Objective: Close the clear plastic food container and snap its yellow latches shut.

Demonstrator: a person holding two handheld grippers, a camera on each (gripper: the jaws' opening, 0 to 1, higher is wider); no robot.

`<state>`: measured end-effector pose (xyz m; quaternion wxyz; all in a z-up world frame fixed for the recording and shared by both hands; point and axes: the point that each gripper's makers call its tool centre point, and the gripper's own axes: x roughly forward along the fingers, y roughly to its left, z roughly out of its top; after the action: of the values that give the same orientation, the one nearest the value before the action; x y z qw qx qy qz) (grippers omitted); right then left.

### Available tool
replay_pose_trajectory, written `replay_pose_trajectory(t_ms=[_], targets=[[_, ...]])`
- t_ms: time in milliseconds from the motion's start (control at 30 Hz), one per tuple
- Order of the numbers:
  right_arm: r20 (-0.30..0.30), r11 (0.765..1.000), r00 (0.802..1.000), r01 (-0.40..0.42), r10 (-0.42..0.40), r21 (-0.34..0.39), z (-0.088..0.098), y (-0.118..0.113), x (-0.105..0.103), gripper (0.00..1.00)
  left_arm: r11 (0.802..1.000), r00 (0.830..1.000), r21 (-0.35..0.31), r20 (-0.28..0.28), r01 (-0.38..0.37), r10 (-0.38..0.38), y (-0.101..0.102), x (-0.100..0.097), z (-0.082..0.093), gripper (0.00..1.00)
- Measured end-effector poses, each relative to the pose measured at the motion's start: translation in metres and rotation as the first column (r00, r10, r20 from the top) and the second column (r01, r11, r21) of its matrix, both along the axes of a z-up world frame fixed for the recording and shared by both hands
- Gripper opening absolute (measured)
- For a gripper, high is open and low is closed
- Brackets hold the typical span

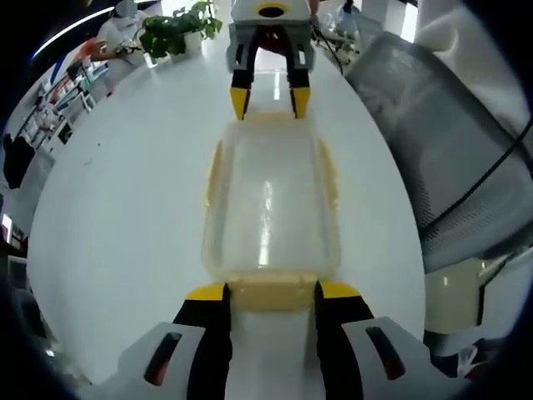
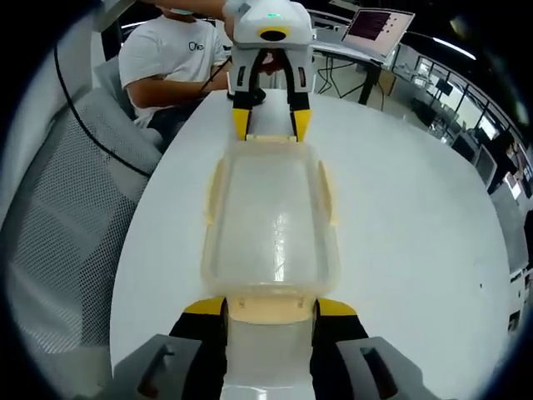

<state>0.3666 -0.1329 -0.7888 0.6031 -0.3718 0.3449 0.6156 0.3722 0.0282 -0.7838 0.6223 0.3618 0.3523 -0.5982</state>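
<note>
A clear plastic container (image 1: 268, 204) with its lid on lies lengthwise on the white table (image 1: 125, 208), between my two grippers, which face each other. My left gripper (image 1: 272, 292) is open, its yellow-tipped jaws standing either side of the near yellow end latch (image 1: 271, 298). At the far end, my right gripper (image 1: 270, 103) is open around the other end latch. From the right gripper view, the container (image 2: 271, 221) runs from my right gripper (image 2: 271, 307), at its end latch (image 2: 271, 310), up to my left gripper (image 2: 271, 123). Yellow side latches (image 1: 215, 171) (image 2: 326, 192) line both long edges.
A grey mesh chair (image 1: 450, 142) (image 2: 58, 217) stands by the table edge. A potted plant (image 1: 175, 33) sits at one far end of the table. A person in a white shirt (image 2: 171, 58) sits beyond the other end, near a laptop (image 2: 379, 29).
</note>
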Motion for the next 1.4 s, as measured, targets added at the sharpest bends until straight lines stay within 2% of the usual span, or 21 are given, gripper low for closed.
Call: replay_pose_trajectory(t_ms=[500, 1200, 1400], targets=[[0.003, 1.000, 1.000, 0.001, -0.001, 0.011, 0.025, -0.006, -0.004, 0.37, 1.000, 1.000, -0.007, 0.019, 0.009, -0.009, -0.006, -0.003, 0.025, 0.37], [0.043, 0.999, 0.999, -0.020, 0.019, 0.027, 0.057, -0.010, -0.008, 0.37, 1.000, 0.999, 0.025, 0.042, 0.013, -0.014, -0.010, -0.009, 0.055, 0.37], [0.031, 0.999, 0.999, -0.012, 0.011, 0.034, 0.064, -0.017, -0.011, 0.37, 0.999, 0.999, 0.032, 0.036, 0.019, -0.020, -0.018, -0.011, 0.065, 0.37]])
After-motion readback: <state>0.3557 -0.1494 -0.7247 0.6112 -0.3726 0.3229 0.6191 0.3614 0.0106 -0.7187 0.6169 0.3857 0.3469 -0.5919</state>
